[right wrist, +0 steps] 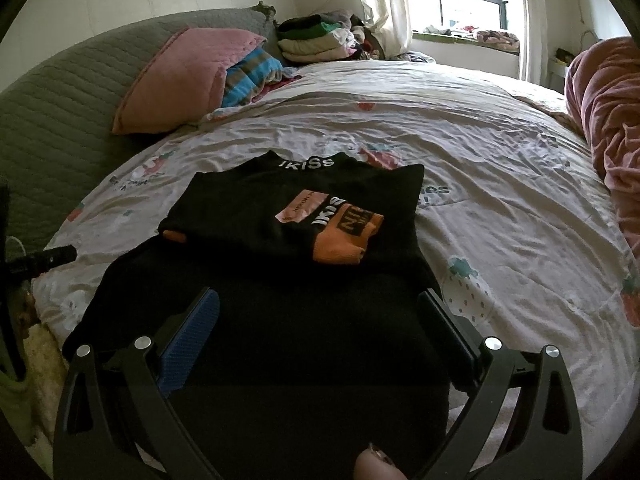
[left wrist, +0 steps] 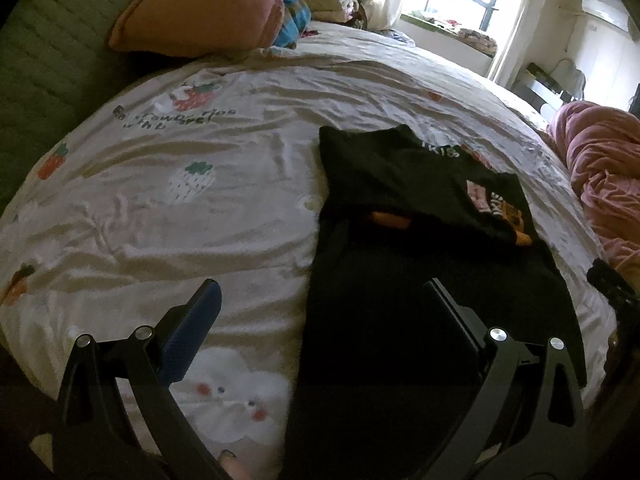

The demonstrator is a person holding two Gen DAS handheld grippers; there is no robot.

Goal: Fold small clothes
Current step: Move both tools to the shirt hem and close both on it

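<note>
Across the left wrist view, one black knit garment with orange cuffs [left wrist: 404, 208] lies flat on the cream strawberry-print bedsheet [left wrist: 168, 208], right of centre and running down to the lower edge. Its upper part is folded back over the body, so one orange cuff [left wrist: 390, 219] peeps out at mid-frame and a pink-and-orange printed patch [left wrist: 496, 206] shows at the right. White collar lettering is too blurred to read here. The left gripper [left wrist: 320, 292] hangs above the garment's left edge with its jaws spread wide and nothing between them; one blue pad [left wrist: 192, 332] shows, while the other is lost against the dark cloth. One pink quilted pillow [left wrist: 200, 8] sits at upper left, and the right gripper [left wrist: 610, 284] is cut off at the right edge.

Seen from the right wrist view, the same garment [right wrist: 280, 300] fills the centre and bottom. The collar reads "IKISS"; the patch [right wrist: 332, 224] carries mirrored, partly legible letters. The right gripper [right wrist: 318, 296] floats over the black body, jaws wide apart, gripping nothing. A stack of folded clothes [right wrist: 316, 38] stands at the top beside the pillow [right wrist: 180, 76]. A pink rumpled blanket [right wrist: 604, 120] is cropped at the right edge.
</note>
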